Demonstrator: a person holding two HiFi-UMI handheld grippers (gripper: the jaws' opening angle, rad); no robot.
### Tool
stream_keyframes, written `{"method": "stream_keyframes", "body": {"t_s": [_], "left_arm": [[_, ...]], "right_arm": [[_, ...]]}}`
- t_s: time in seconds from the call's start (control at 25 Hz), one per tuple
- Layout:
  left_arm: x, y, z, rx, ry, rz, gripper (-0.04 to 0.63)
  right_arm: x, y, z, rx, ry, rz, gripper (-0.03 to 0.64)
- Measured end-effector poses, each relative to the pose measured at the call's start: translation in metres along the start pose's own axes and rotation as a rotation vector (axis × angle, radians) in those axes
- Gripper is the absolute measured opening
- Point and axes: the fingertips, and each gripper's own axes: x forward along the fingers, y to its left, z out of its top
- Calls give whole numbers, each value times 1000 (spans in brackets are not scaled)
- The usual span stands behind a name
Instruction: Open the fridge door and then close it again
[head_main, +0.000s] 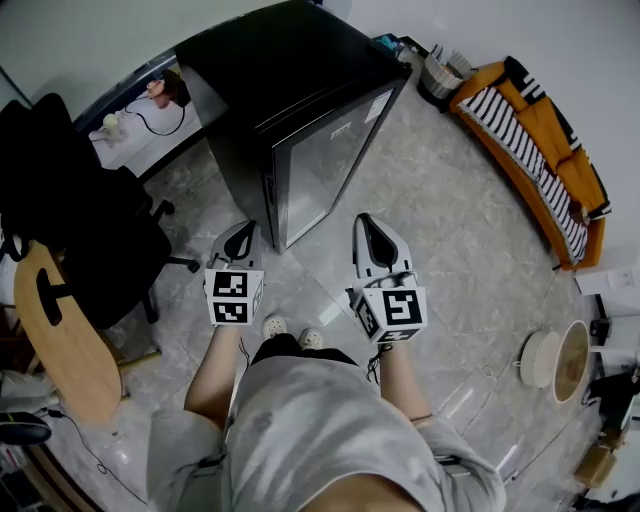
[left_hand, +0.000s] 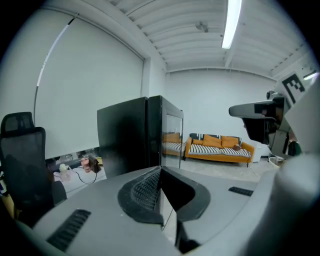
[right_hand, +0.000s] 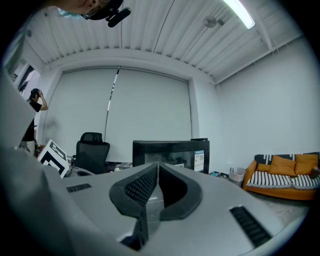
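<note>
A small black fridge (head_main: 300, 110) with a glass door (head_main: 322, 170) stands on the tiled floor ahead of me, its door closed. In the left gripper view the fridge (left_hand: 137, 137) fills the middle; in the right gripper view the fridge (right_hand: 172, 150) sits straight beyond the jaws. My left gripper (head_main: 243, 233) hovers near the fridge's front left corner, shut and empty. My right gripper (head_main: 366, 226) hangs a little in front of the door, also shut with nothing between its pads. Neither gripper touches the fridge.
A black office chair (head_main: 80, 220) and a wooden desk edge (head_main: 55, 330) stand at the left. An orange sofa with striped cushions (head_main: 540, 140) lines the right wall. A white low table (head_main: 140, 125) with small items sits behind the fridge. Round stools (head_main: 560, 360) stand at the right.
</note>
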Motion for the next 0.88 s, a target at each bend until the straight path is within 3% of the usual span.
{"method": "stream_keyframes", "body": {"t_s": [0.88], "left_arm": [[-100, -25, 84, -7, -297, 53, 15]], "right_arm": [[-37, 24, 20, -39, -46, 108, 25]]}}
